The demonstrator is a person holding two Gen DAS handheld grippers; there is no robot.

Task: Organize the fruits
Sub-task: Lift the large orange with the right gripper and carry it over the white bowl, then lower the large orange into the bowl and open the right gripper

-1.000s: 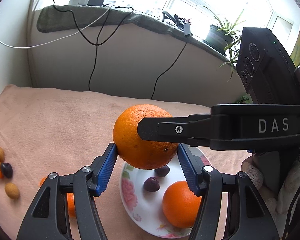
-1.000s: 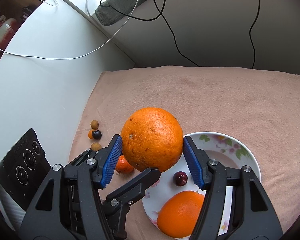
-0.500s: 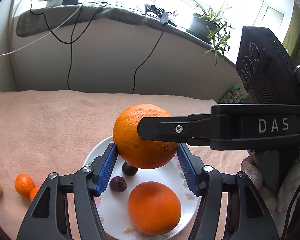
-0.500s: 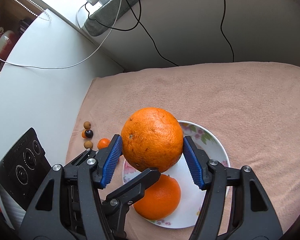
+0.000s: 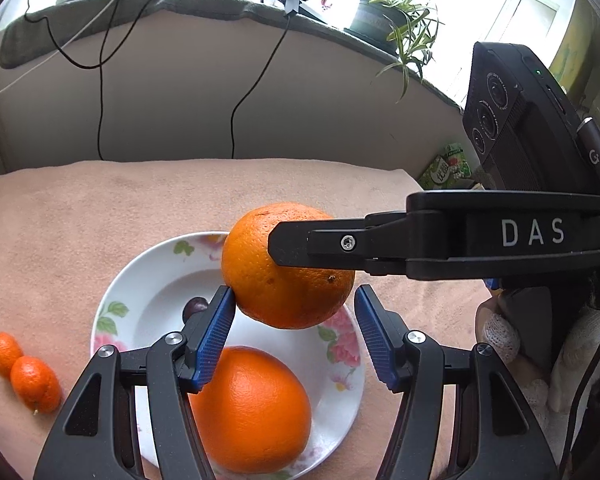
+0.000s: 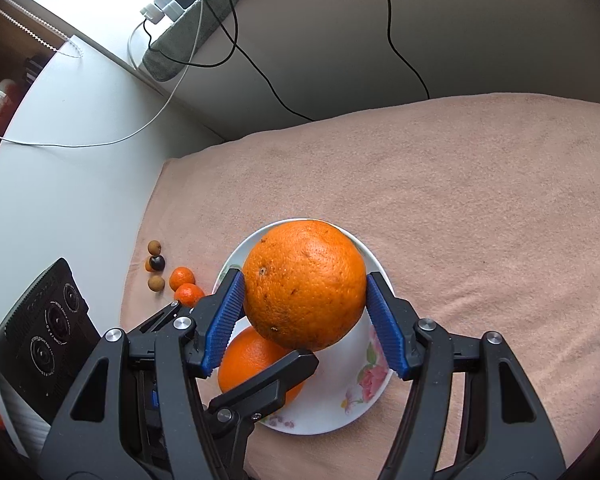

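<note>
Right wrist view: right gripper (image 6: 305, 312) is clamping orange (image 6: 306, 289) over plate (image 6: 374, 396) w/ left gripper (image 5: 294, 336) barely touching, risking it dropping & rolling off plate's rim

held orange (image 6: 306, 284) carried over plate (image 6: 364, 400), left gripper (image 5: 296, 334) loosened

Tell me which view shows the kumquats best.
Left wrist: both kumquats lie large and unblocked on the cloth, left of the plate. Right wrist shows them much smaller, beside the gripper finger, next to a few small nuts.
</note>
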